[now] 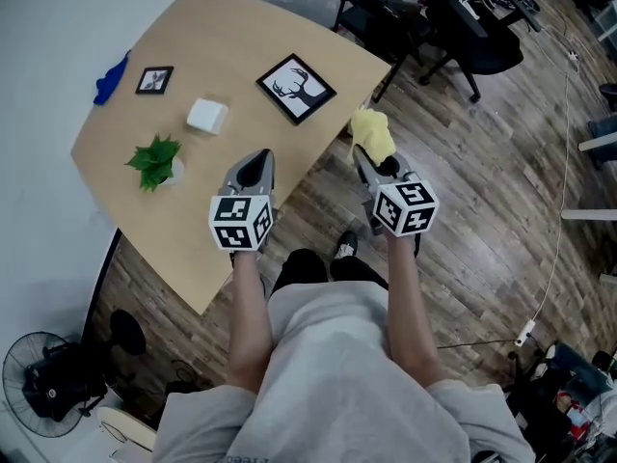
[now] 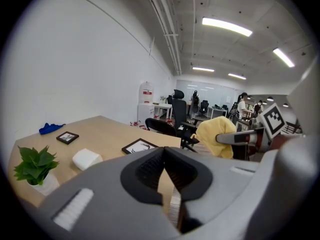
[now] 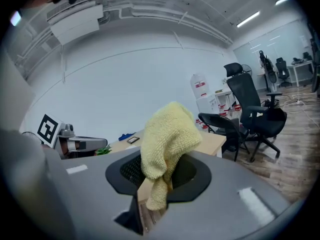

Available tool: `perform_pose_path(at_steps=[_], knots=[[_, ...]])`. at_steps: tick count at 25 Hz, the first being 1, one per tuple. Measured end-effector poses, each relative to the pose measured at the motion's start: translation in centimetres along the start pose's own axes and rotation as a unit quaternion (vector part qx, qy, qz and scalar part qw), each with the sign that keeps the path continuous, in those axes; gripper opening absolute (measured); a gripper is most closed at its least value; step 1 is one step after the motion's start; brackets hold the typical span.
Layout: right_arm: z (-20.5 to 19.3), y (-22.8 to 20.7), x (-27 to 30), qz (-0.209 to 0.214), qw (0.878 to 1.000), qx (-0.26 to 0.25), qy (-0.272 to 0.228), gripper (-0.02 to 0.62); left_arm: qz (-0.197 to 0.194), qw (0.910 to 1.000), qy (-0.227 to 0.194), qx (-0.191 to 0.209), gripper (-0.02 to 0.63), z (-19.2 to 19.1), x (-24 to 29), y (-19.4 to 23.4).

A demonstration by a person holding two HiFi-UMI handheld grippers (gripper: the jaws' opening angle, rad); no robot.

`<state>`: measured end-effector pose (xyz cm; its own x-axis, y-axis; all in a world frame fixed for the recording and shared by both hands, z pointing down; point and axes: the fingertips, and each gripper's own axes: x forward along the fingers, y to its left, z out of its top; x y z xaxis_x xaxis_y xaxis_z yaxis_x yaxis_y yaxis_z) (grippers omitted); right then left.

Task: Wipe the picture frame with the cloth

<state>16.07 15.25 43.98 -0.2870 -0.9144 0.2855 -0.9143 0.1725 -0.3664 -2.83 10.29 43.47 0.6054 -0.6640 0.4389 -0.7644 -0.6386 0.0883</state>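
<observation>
the right claw [image 1: 364,158] is clamped on the yellow cloth [image 1: 373,133], which bunches up above its tips. in the right gripper view the cloth [image 3: 167,134] sits pinched between the closed jaws, with a tail hanging below them. this claw hovers over the wood floor [image 1: 501,162], just off the right edge of the table [image 1: 241,37]. the left claw [image 1: 258,159] has its jaws together with nothing between them, and it is over the table near its lower right edge. the black picture frame [image 1: 296,88] with a deer silhouette lies flat on the table at the upper centre of the head view, apart from both claws. left of it lie a white block [image 1: 206,116], a small frame [image 1: 154,80], a blue thing [image 1: 111,78] at the table's edge and a potted plant [image 1: 154,160].
</observation>
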Motion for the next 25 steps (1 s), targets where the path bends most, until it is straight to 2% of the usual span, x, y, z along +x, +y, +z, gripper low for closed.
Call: perform_pose_path(at_steps=[9, 17, 25], knots=[[0.2, -2.6, 4.2, 0.008, 1.0, 0.005, 0.024, 0.091, 0.021, 0.9995, 0.02, -0.015, 0.052, 0.1, 3.5, 2.5], [3.0, -4.1, 10.9, 0.018, 0.998, -0.048, 0.043, 0.091, 0.017, 0.9996, 0.008, -0.023, 0.052, 3.3, 9.1, 5.9], [4.6, -4.2, 17.7, 0.054, 0.988, -0.116, 0.086, 0.091, -0.002, 0.9993, 0.028, -0.023, 0.052, 3.0, 14.1, 9.6]])
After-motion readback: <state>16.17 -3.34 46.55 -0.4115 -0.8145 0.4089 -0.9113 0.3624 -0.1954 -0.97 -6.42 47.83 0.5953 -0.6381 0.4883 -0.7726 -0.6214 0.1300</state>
